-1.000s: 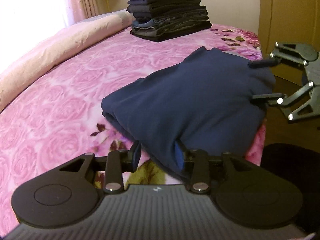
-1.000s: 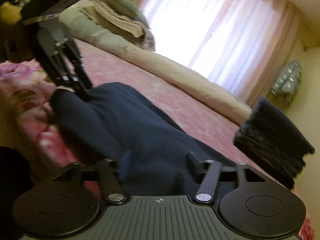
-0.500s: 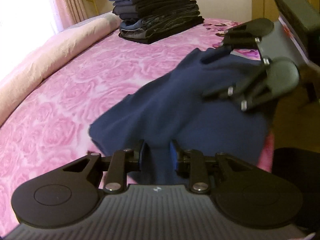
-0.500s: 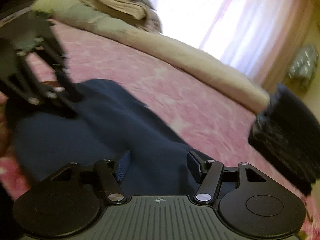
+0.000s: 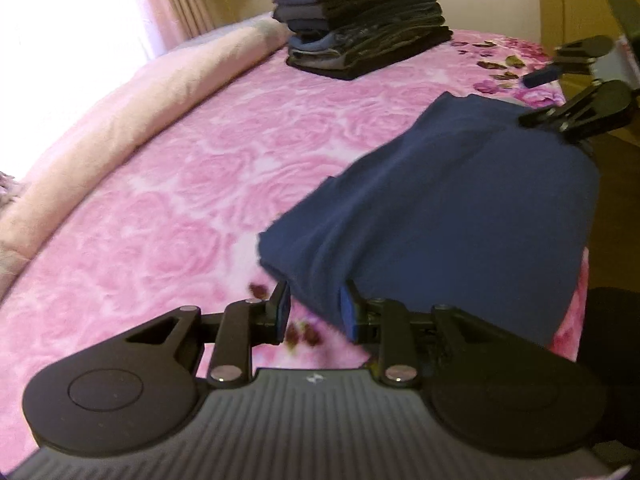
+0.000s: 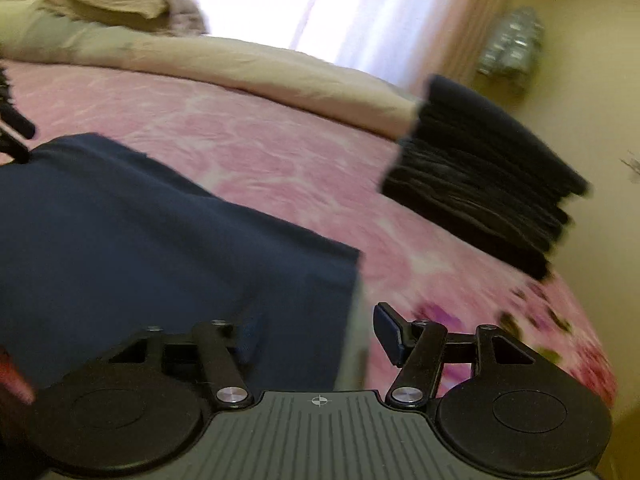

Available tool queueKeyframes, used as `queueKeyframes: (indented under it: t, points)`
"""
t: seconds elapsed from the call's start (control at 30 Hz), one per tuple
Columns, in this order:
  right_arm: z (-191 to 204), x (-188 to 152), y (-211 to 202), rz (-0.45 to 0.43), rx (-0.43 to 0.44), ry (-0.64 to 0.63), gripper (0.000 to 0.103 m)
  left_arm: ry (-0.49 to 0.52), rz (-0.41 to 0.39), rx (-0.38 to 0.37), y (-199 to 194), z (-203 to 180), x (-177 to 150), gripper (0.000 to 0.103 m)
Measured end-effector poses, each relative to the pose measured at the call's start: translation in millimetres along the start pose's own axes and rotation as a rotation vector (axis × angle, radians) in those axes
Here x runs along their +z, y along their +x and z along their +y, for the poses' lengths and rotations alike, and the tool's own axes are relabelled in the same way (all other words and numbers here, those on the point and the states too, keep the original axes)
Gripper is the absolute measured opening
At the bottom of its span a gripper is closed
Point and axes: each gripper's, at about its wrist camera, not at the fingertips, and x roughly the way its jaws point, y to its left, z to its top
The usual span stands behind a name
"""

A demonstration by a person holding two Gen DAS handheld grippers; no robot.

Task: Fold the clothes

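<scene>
While both tools stand spread, the left tool (image 5: 314, 312) straddles the navy garment's (image 5: 460, 216) near corner and the right tool (image 6: 316, 332) its far-right edge, stack (image 5: 360, 28) lying farther up the bed (image 5: 180, 200).

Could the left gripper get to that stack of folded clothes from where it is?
Probably yes: only bare pink blanket lies between the open left gripper and the stack, though the navy garment sits between its fingers.

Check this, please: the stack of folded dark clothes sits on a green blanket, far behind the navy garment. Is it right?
Not quite. The stack of folded dark clothes sits on a pink rose-patterned blanket, not a green one. The left wrist view shows it clearly; it does lie far behind the navy garment.
</scene>
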Motion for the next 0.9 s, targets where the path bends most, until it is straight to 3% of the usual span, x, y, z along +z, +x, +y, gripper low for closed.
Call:
queueKeyframes:
  t: [0.07,0.2,0.3,0.4,0.5,0.6,0.77,0.83,0.9]
  points:
    - [-1.0,-1.4,-25.6,-0.043,0.055,0.111,0.060,0.009,-0.021,0.006,-14.5,-5.1,3.2,0.024]
    - [17.6,-5.3,-57.9,-0.115,0.228,0.356,0.060,0.059,-0.033,-0.086,-15.9,-40.0,9.4,0.025]
    - [45.6,-10.0,-51.8,-0.074,0.295,0.300,0.060,0.133,0.001,-0.091,-5.0,-58.3,-0.9,0.025]
    - [33.7,-31.8,-45.5,-0.051,0.235,0.270,0.060,0.087,0.028,-0.048,-4.4,-39.4,-16.9,0.026]
    - [1.5,-45.8,-52.9,-0.012,0.195,0.414,0.061,0.067,0.058,0.024,-14.4,-21.4,-25.7,0.026]
    - [-7.7,-53.4,-74.3,-0.027,0.184,0.561,0.061,0.113,0.018,0.051,-34.2,-29.6,-26.7,0.025]
    - [0.3,-82.2,-87.7,-0.050,0.405,0.998,0.061,0.376,-0.091,0.018,-55.0,-93.5,-27.5,0.048]
    - [7.2,-93.1,-84.2,-0.048,0.471,1.151,0.086,0.515,-0.099,0.006,-51.1,-121.9,-31.8,0.054]
    - [10.0,-98.7,-76.2,-0.049,0.513,1.273,0.088,0.563,-0.082,0.024,-41.8,-129.0,-33.1,0.055]
